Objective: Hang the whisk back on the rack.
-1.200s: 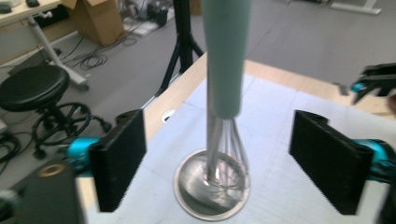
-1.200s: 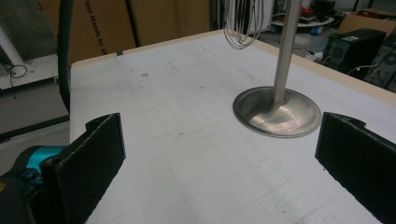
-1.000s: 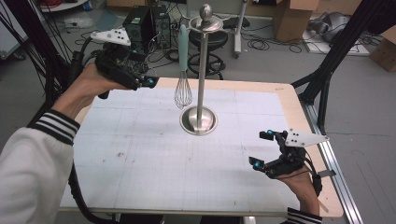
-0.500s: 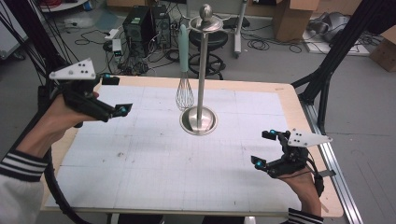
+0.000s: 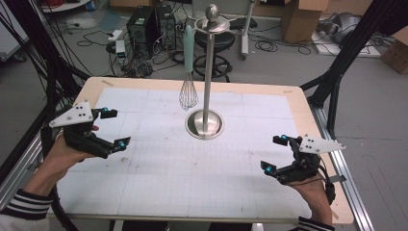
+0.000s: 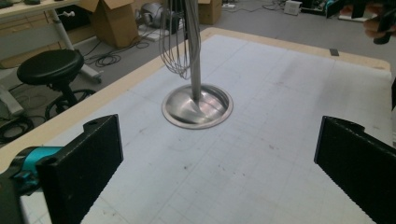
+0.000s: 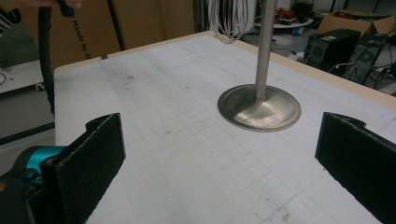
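Steel stand (image 5: 207, 91) between left gripper (image 5: 111, 129), right gripper (image 5: 275, 154)

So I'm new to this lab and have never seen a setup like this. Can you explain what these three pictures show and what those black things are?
No robot here: a person holds a tool in each hand. The high view looks down on the table from the person's side. The left hand-held gripper is at the picture's left and the right hand-held gripper at its right. Both have their jaws wide apart and hold nothing.

The other two pictures come from cameras riding on the grippers. The black blocks at the bottom of each are that gripper's own jaws.

On the table stands a metal stand with a round base and a tall post. A whisk with a pale green handle hangs from its top, clear of the table.
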